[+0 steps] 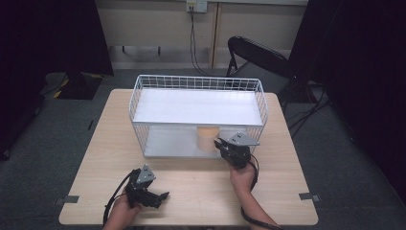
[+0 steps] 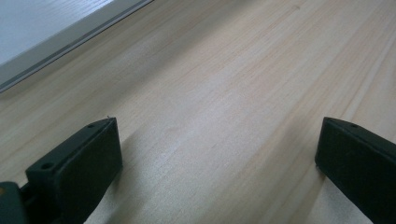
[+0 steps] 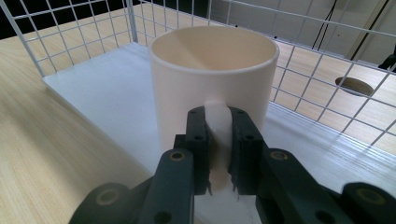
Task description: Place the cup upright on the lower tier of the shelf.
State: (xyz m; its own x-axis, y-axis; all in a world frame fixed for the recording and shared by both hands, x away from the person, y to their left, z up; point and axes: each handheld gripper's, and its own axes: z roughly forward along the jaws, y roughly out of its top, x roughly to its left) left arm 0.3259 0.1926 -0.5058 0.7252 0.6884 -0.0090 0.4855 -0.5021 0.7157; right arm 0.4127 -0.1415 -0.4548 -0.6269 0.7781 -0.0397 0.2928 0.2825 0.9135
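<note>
My right gripper (image 3: pixel 218 140) is clamped on the curved handle of the smooth cream cylindrical ceramic mug (image 3: pixel 212 79), which stands upright on the lower white shelf board (image 3: pixel 107 93) of the white wire-grid rack (image 1: pixel 143 84), near its front edge. My left gripper (image 2: pixel 217 154) rests low over the pale wood-grain table (image 2: pixel 224 70), its blocky black jaws spread wide with nothing but bare tabletop between them.

Soft, even light — dim edges, slight blur.
</note>
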